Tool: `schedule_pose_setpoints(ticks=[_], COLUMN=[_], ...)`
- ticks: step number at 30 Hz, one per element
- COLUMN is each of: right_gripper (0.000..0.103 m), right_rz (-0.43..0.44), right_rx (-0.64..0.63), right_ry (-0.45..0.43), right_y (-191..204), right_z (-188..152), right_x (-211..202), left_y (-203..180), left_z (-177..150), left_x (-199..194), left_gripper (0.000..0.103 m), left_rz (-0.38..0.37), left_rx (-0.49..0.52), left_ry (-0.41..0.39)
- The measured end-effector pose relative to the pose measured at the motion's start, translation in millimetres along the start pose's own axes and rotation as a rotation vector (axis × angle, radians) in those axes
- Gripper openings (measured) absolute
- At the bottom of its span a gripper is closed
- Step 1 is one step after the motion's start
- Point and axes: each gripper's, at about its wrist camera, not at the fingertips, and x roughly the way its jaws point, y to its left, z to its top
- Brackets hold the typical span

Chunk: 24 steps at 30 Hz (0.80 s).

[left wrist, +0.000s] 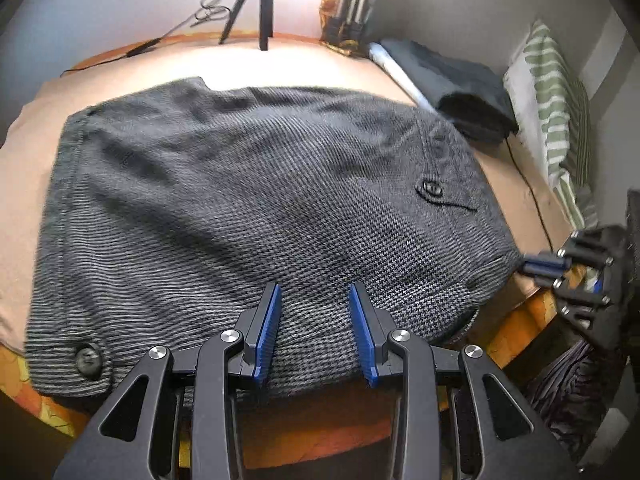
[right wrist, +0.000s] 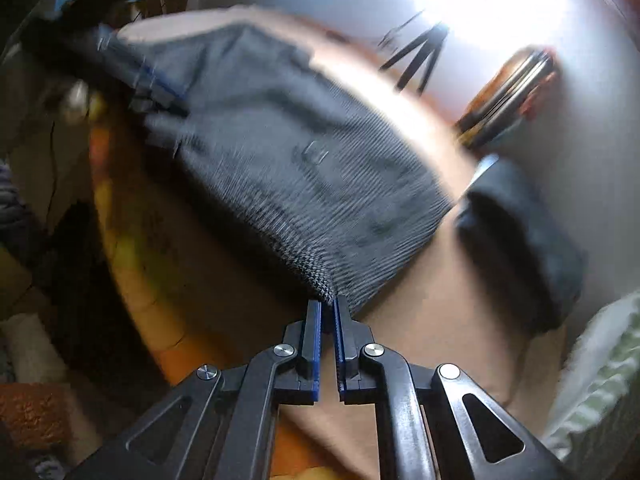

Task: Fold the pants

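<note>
Grey woven pants (left wrist: 240, 180) lie folded on the peach-covered table (left wrist: 320, 64), with a button at the near left corner. My left gripper (left wrist: 314, 292) sits at the pants' near edge; thick folded fabric fills the gap between its blue pads, which hold it. In the same view my right gripper (left wrist: 528, 268) reaches in from the right at the pants' near right corner. The right wrist view is blurred but shows that gripper (right wrist: 328, 302) shut on a corner of the pants (right wrist: 300, 168), fabric pinched at its tips. The left gripper (right wrist: 160, 88) appears there at the upper left, on the cloth.
A black tripod (left wrist: 256, 4) and a cable stand at the table's far side. A dark folded cloth (left wrist: 460, 88) and a green-striped cloth (left wrist: 556, 92) lie at the far right. A thin black cable (left wrist: 532, 196) runs along the right edge. The table's orange front edge is just below my left gripper.
</note>
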Motion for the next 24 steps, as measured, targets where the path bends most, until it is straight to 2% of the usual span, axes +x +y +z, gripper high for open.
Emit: schedule_pose_setpoints(ticks=[2, 3, 5, 9, 12, 19, 24], right_gripper=[0.004, 0.005, 0.021, 0.029, 0.032, 0.032, 0.032], right_rz=[0.022, 0.042, 0.058, 0.102, 0.139, 0.248, 0.233], right_rx=[-0.005, 0.006, 0.061, 0.221, 0.266, 0.323, 0.289], right_ry=[0.021, 0.011, -0.027, -0.137, -0.203, -0.248, -0.208], right_y=[1, -3, -18, -50, -51, -40, -41], right_z=[-6, -6, -2, 15, 35, 107, 173], right_x=[0, -5, -21, -50, -55, -4, 47], left_y=[10, 14, 30, 66, 96, 115, 124], left_z=[1, 1, -2, -10, -19, -32, -40], left_x=[-15, -21, -38, -60, -65, -51, -47], left_gripper=[0.034, 0.037, 0.043, 0.043, 0.043, 0.043, 0.044], left_rz=[0.013, 0.018, 0.052, 0.099, 0.126, 0.201, 0.195], left_rx=[-0.019, -0.028, -0.065, -0.166, -0.259, -0.276, -0.308], left_ry=[-0.041, -0.058, -0.108, -0.158, -0.159, -0.101, -0.081])
